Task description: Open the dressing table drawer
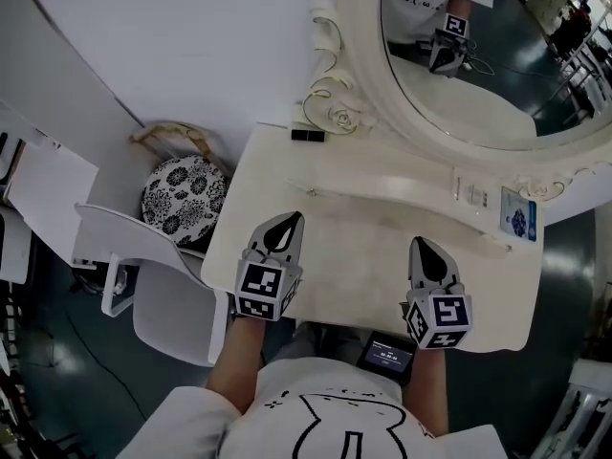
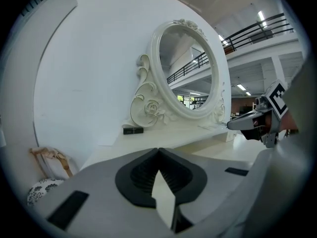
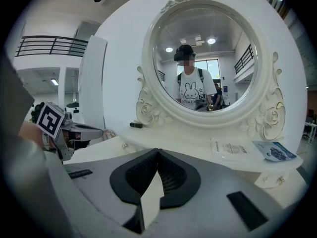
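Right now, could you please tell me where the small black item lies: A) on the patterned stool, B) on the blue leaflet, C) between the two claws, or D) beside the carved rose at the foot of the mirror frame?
D: the small black item lies at the back left of the dressing table, right beside the carved rose on the mirror frame.

mirror [image 1: 478, 60] at back of dressing table [image 1: 363, 251]; small box [image 1: 308, 135] left of its base, leaflet [image 1: 518, 214] right; stool [image 1: 182, 199] left of table.
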A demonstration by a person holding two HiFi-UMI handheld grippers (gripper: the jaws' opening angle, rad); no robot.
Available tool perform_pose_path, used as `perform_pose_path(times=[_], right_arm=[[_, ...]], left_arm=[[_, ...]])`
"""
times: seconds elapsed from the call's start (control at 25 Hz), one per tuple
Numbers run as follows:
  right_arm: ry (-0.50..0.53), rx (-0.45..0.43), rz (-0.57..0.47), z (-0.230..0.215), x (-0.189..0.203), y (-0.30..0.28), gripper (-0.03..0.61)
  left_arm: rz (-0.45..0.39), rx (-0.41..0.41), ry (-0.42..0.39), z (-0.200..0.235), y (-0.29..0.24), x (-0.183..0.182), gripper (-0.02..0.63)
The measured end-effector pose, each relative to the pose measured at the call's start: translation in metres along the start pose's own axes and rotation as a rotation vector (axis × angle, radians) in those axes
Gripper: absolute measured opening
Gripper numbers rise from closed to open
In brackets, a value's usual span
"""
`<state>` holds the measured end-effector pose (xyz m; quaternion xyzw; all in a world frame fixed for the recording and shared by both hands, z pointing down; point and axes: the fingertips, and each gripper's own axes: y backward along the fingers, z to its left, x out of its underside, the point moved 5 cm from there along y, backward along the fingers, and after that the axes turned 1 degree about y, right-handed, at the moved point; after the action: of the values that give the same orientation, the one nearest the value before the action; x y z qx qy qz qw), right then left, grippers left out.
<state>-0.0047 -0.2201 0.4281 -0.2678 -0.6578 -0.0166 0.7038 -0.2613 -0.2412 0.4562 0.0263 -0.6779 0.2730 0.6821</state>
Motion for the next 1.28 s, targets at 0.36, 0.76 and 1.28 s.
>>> perform_pose_path(times=[0.36,0.76,1.28], right_arm=[[-0.039,-0.017,0.081,-0.018,0.044,-0.015,0.017],[-0.057,-0.040,0.113,-0.035,0.057,-0.033,0.017],[-0.076,-0.044,0.163,-0.062,0.061,-0.063,0.017]], left_arm=[[0.091,-0.008,0.029,-0.006,-0.022,0.040,0.020],[0.164,-0.045,0.084,0.001,-0.057,0.053,0.124],[0.247,-0.089,0.101,0.023,-0.098,0.059,0.138]])
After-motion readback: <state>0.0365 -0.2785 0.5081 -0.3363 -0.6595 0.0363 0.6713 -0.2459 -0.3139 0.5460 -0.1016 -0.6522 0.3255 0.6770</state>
